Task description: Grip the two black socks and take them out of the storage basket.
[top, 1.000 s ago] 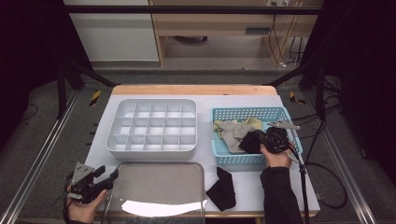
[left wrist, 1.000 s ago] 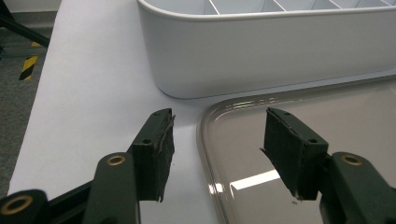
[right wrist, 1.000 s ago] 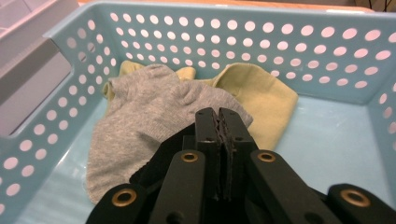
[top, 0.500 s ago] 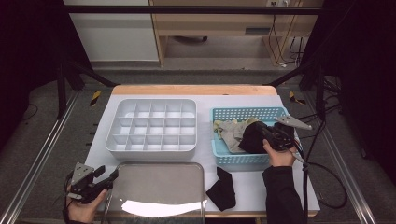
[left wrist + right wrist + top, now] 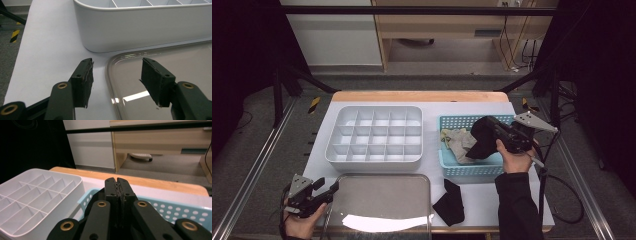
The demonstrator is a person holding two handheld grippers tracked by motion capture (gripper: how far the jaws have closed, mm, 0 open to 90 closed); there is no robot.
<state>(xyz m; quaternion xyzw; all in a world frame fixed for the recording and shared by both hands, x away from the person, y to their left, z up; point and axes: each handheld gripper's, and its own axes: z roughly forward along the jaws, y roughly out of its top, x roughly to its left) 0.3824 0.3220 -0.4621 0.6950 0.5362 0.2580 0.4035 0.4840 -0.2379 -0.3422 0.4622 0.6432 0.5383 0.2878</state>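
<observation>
A: One black cloth [image 5: 451,202] lies on the table beside the metal tray [image 5: 382,200].

B: The right gripper [image 5: 492,131] pinches another black cloth [image 5: 482,139] above the blue basket [image 5: 472,171]; pale cloths [image 5: 459,141] remain inside. The left gripper [image 5: 332,189] stands spread, idle.

We find no readable text, label, brand, number or sign anywhere: nothing legible on the tabletop [image 5: 377,102], the things on it, or the furniture behind it.

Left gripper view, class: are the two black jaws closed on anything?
No, the left gripper has its jaws standing apart, with bare white table and the metal tray's rim between them.
</observation>
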